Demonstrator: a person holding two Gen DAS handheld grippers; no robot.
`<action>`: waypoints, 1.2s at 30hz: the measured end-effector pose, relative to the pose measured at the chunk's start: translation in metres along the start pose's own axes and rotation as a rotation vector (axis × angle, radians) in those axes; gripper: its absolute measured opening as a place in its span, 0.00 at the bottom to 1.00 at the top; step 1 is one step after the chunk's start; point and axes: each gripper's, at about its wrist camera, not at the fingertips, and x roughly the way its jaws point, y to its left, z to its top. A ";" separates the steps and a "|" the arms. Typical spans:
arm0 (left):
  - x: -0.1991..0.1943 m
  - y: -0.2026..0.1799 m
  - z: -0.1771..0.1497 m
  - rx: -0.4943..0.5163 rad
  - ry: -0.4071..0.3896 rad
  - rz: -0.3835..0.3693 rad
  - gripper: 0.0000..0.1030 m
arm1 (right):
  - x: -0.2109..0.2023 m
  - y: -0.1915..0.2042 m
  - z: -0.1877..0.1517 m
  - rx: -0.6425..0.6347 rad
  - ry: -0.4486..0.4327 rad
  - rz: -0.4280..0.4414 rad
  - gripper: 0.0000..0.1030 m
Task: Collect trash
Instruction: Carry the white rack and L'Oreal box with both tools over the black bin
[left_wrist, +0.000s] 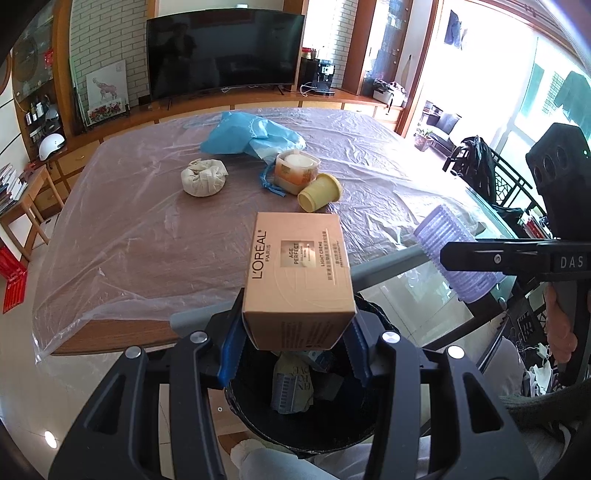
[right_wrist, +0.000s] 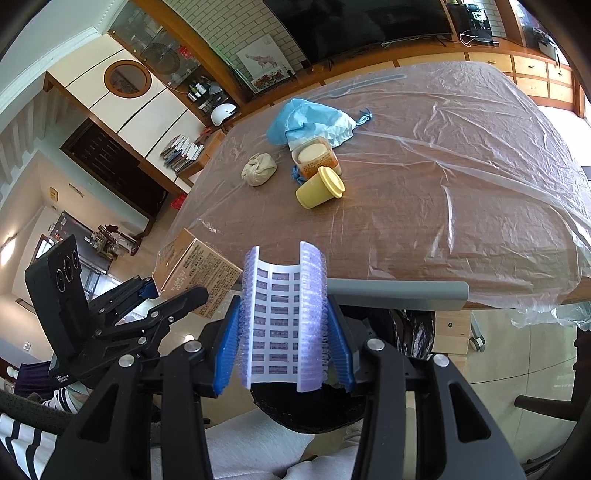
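Observation:
My left gripper (left_wrist: 295, 343) is shut on a tan cosmetics box (left_wrist: 297, 273), held over a black trash bin (left_wrist: 332, 428) that has crumpled packaging inside. My right gripper (right_wrist: 282, 332) is shut on a purple ribbed plastic tray (right_wrist: 282, 317); the bin's dark rim (right_wrist: 306, 413) shows just below it. In the left wrist view the purple tray (left_wrist: 454, 254) hangs at the right in the other gripper's black fingers. The box (right_wrist: 195, 273) appears at the left in the right wrist view.
On the plastic-covered wooden table (left_wrist: 147, 229) lie a yellow cup (left_wrist: 319, 192) on its side, an orange tub (left_wrist: 297, 168), a white cloth bundle (left_wrist: 203, 177) and a blue bag (left_wrist: 251, 134). A grey padded edge (right_wrist: 399, 293) lines the table's near side.

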 end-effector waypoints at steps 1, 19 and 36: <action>-0.001 -0.001 -0.001 0.003 0.002 -0.002 0.47 | -0.001 0.000 -0.001 -0.001 0.001 0.000 0.42; -0.010 -0.008 -0.018 0.058 0.028 -0.034 0.47 | -0.001 0.006 -0.019 -0.047 0.055 -0.021 0.42; 0.005 -0.011 -0.045 0.107 0.130 -0.034 0.47 | 0.019 0.008 -0.038 -0.094 0.143 -0.079 0.42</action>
